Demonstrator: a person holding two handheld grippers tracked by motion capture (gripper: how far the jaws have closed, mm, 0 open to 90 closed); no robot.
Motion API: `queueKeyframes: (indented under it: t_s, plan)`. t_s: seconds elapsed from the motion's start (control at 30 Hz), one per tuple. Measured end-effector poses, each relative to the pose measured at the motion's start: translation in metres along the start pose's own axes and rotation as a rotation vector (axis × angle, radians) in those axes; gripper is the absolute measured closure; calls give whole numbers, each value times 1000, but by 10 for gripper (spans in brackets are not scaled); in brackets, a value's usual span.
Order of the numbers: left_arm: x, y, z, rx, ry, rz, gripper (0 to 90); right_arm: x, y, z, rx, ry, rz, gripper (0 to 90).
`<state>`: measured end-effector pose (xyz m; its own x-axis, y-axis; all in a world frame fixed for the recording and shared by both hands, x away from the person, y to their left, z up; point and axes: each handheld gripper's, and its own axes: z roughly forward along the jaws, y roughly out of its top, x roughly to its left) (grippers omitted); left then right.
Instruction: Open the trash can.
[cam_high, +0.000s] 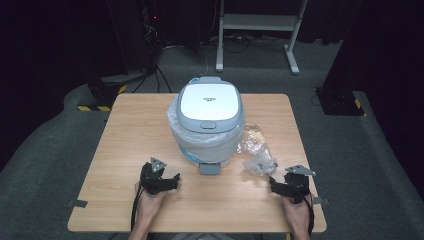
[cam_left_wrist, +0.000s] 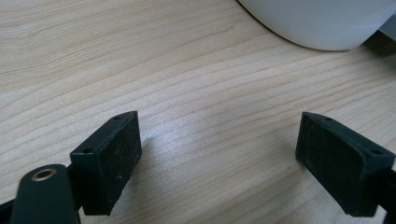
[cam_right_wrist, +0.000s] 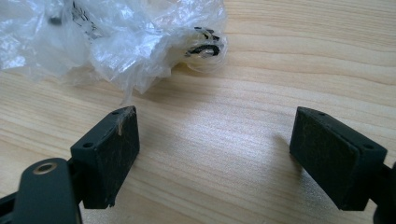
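Both my left claw (cam_left_wrist: 219, 154) and right claw (cam_right_wrist: 215, 154) stand spread and empty above the counter (cam_high: 130, 140), crumpled plastic bag (cam_right_wrist: 107, 37) just ahead of the right, ungrasped.

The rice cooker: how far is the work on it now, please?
Little looks done. The rice cooker stands mid-table with its lid shut and plastic wrap around its body; a crumpled plastic bag lies at its right. Nothing is in hand: the left gripper and right gripper are open over bare table, the right one near the bag. Any handling of cooker or bag appears left.
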<state>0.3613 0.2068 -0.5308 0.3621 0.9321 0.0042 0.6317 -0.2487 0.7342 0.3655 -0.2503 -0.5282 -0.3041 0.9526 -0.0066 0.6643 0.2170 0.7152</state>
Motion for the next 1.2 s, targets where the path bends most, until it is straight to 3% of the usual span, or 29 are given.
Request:
queueKeyframes:
  t_s: [0.57,0.73,0.93,1.0,1.2]
  plan:
    - [-1,1,-3,15,-16,20,181,0,0,0,0,-2,2,158]
    - [-1,0,-1,0,-17,23,144,0,0,0,-1,-3,3,158]
    - [-4,-3,-3,2,21,-23,131,0,0,0,-1,-3,3,159]
    - [-8,-6,-7,5,60,-54,131,0,0,0,-1,-3,3,159]
    - [-9,-10,-11,-5,88,-96,157,0,0,0,0,-3,3,158]
